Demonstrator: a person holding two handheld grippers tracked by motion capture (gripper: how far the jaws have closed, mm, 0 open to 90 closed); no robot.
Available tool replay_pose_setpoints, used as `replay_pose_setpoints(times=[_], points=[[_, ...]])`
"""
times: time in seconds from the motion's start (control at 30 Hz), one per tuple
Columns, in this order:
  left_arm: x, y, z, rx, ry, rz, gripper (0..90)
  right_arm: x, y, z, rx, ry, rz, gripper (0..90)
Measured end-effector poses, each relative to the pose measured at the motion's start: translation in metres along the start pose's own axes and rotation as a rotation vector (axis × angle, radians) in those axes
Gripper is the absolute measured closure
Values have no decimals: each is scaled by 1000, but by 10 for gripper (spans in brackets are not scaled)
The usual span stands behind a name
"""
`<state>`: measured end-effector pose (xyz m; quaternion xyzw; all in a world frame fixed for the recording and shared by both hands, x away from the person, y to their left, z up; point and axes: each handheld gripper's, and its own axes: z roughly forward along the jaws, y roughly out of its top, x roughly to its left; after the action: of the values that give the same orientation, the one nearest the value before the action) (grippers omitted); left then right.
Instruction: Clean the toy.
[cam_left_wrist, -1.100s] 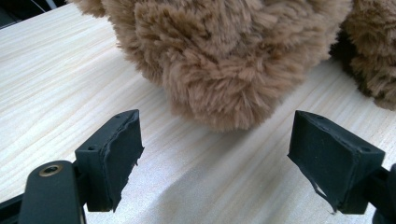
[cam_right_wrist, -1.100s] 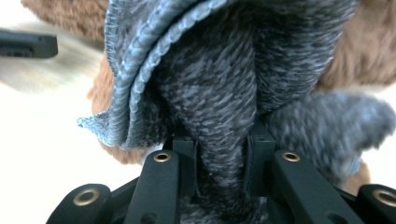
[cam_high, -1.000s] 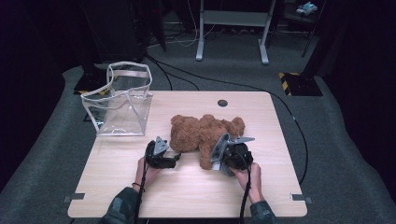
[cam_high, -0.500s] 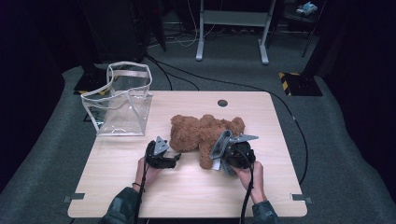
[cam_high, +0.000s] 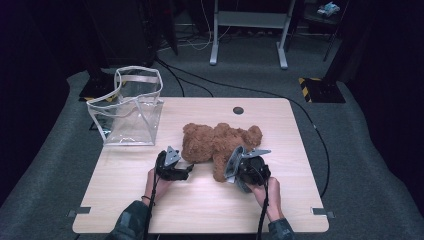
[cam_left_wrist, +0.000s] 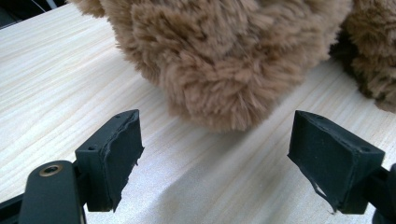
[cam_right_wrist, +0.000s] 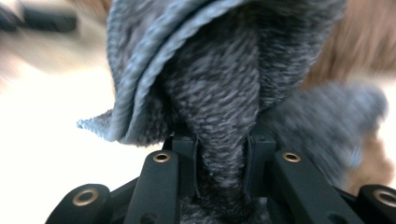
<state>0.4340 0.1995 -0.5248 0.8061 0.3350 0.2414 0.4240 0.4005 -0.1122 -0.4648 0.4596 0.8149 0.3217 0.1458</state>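
Teddy bear (cam_high: 215, 142) lies mid-table. Right gripper (cam_right_wrist: 222, 154) clamps grey knit cloth (cam_right_wrist: 210, 93), likely for dressing; left gripper (cam_left_wrist: 215, 154), jaws apart, waits at bear's 7 o'clock.

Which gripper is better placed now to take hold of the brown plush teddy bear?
Left. The left gripper stands open right before the brown plush teddy bear, its jaws apart and empty. The right gripper is busy: shut on a grey knitted cloth.

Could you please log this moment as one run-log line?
left gripper: open, facing teddy bear | right gripper: shut on grey knit cloth | clear bag: upright
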Motion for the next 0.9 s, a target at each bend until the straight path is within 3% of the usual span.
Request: replay_pose_setpoints(times=[0.07, 0.2, 0.33, 0.47, 0.7, 0.8, 0.87, 0.9], points=[[0, 0, 0, 1, 2, 3, 168, 5, 12, -6, -76, -8, -37, 716], [0, 0, 0, -1, 3, 4, 168, 7, 26, 2, -121, -18, -52, 716], [1, 0, 0, -3, 1, 1, 168, 3, 22, 24, -79, -7, -21, 724], [0, 0, 0, 0, 3, 4, 168, -1, 14, 29, -63, 29, 10, 729], [0, 0, 0, 0, 3, 4, 168, 1, 1, 43, 58, 31, 17, 734], [1, 0, 0, -2, 1, 1, 168, 3, 3, 40, 84, 27, 12, 732], [1, 0, 0, -3, 0, 1, 168, 4, 8, 30, 65, 28, 3, 732], [1, 0, -1, -1, 0, 2, 167, 6, 11, 22, 23, 15, 5, 731]])
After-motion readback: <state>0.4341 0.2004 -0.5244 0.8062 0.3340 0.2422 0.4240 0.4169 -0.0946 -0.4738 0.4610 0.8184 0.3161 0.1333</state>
